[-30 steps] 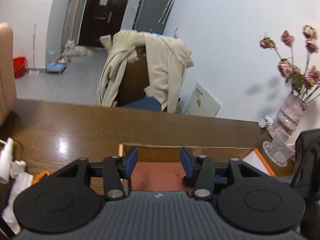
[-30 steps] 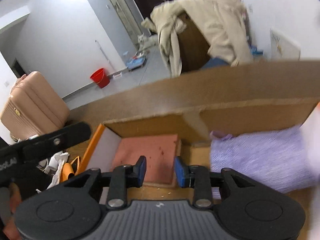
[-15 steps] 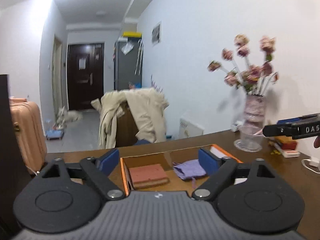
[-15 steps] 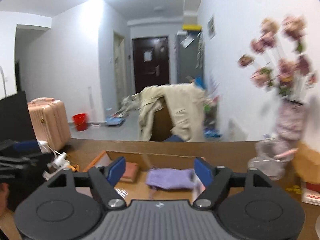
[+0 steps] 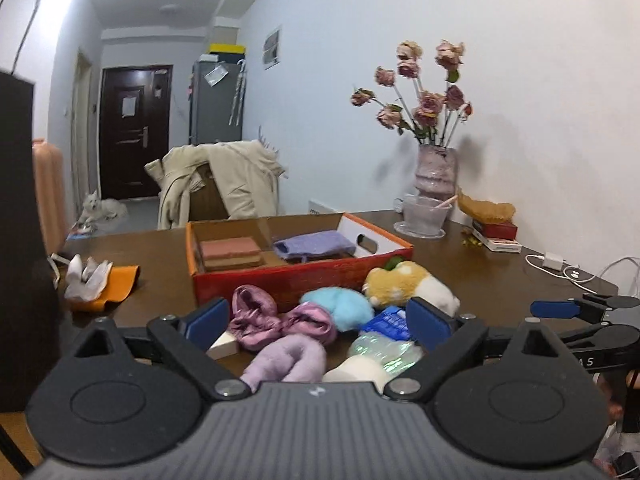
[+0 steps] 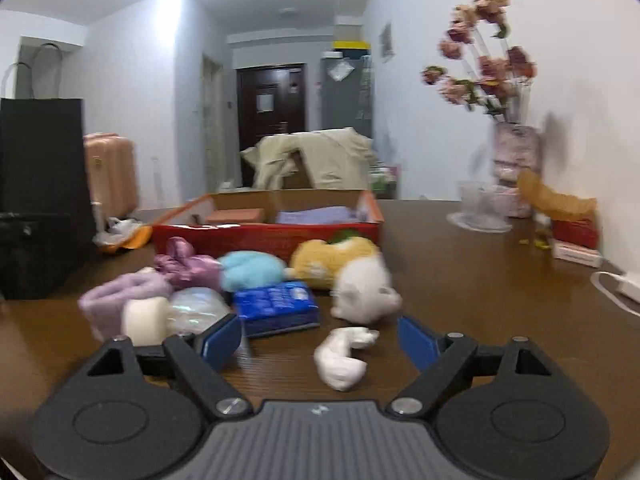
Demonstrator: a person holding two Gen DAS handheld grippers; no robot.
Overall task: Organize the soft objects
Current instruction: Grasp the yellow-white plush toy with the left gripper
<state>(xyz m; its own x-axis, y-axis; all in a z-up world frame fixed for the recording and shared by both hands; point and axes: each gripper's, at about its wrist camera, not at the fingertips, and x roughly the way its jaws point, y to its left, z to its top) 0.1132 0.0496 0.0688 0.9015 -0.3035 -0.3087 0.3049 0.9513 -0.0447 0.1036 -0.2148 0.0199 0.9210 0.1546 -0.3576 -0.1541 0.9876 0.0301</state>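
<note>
While both tools hang above the near edge of the worktop, neither holds anything: the left tool stands with its jaws spread wide over the heap of soft things, and the right tool is likewise wide apart, a small white piece lying on the wood between its blue pads; the red box sits beyond the heap, already holding a reddish block in its left compartment and a folded lilac cloth in its right; loose before it lie a pink satin piece, a pale blue plush, a yellow plush, a lilac roll, a white plush and a blue packet; the step in hand appears to be choosing the next item, with most of the sorting left; the next move likely calls for lowering one tool over a single piece, closing gently on its bulk, and lifting it clear of its touching neighbours.
</note>
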